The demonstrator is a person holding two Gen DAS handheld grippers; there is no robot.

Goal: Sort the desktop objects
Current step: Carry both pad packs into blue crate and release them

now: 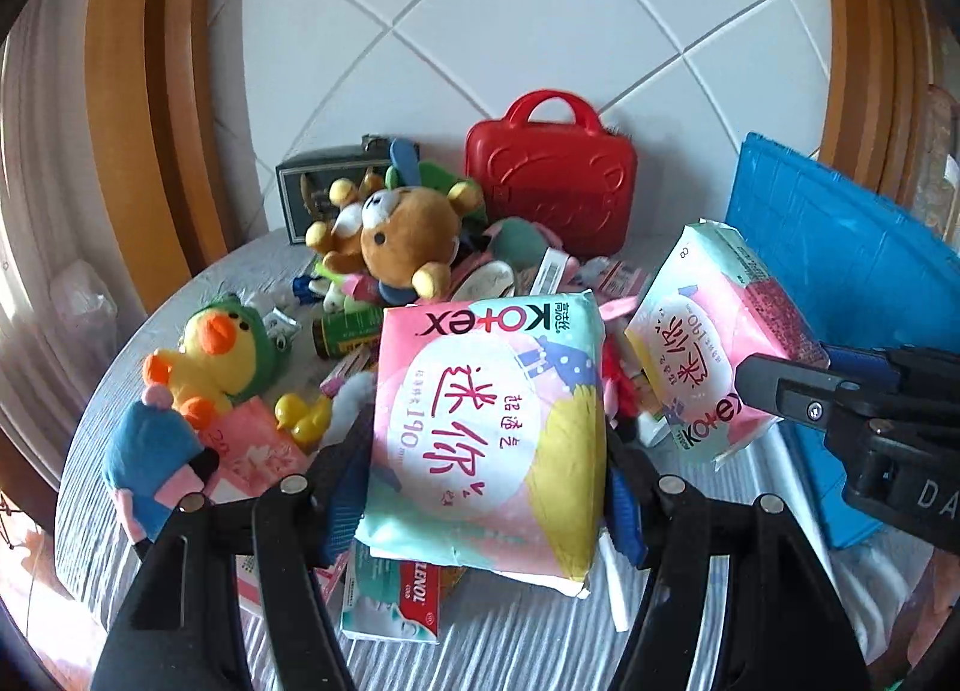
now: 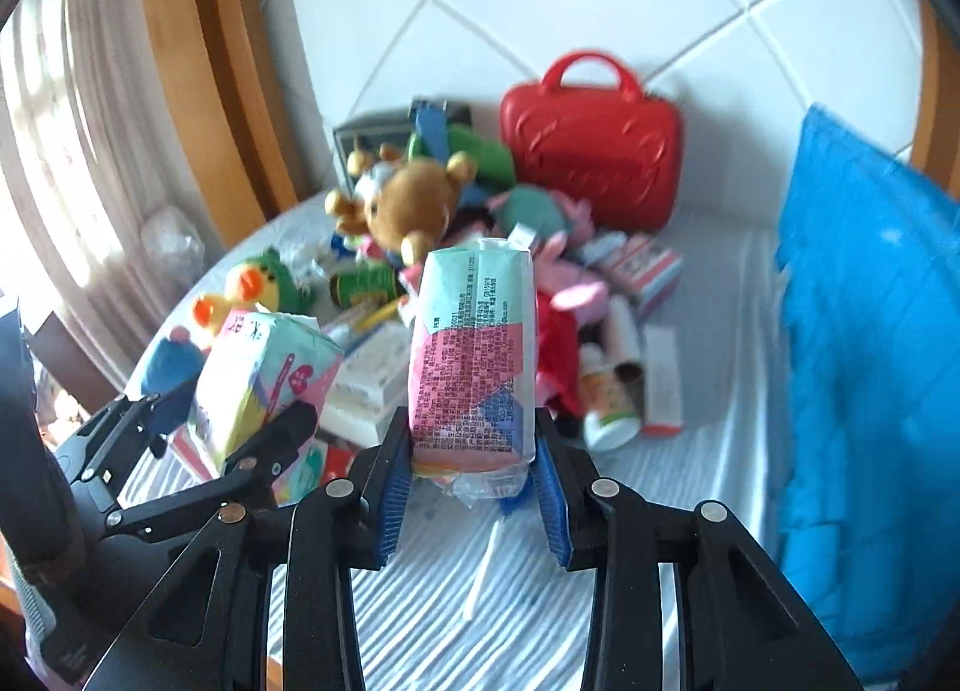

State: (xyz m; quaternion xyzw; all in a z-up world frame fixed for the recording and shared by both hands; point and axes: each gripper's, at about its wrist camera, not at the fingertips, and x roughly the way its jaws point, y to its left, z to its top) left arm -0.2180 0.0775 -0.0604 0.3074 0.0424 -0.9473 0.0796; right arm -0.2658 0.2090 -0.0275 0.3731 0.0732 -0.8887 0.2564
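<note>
Two Kotex pad packs lifted above the cluttered surface [image 1: 90,427], left hand-held gripper [image 1: 480,487] pinching one pack [image 1: 486,427] by its sides, right hand-held gripper [image 2: 474,487] clamped on the other pack [image 2: 474,355], red toy suitcase [image 1: 552,175] behind, blue bin [image 1: 852,271] at right

The flat blue plastic bin [image 1: 840,271] at the right runs off the picture's edge in both views, and in the right wrist view it is smeared with blur. The pink-and-mint Kotex pad pack [image 1: 486,433] covers most of the red-and-white Tylenol box [image 1: 396,607] beneath it. The dark grey box [image 1: 312,193] at the far side sits half hidden behind the brown plush bear [image 1: 408,235]. The small print on the second pad pack [image 2: 474,355] is too blurred to read.
</note>
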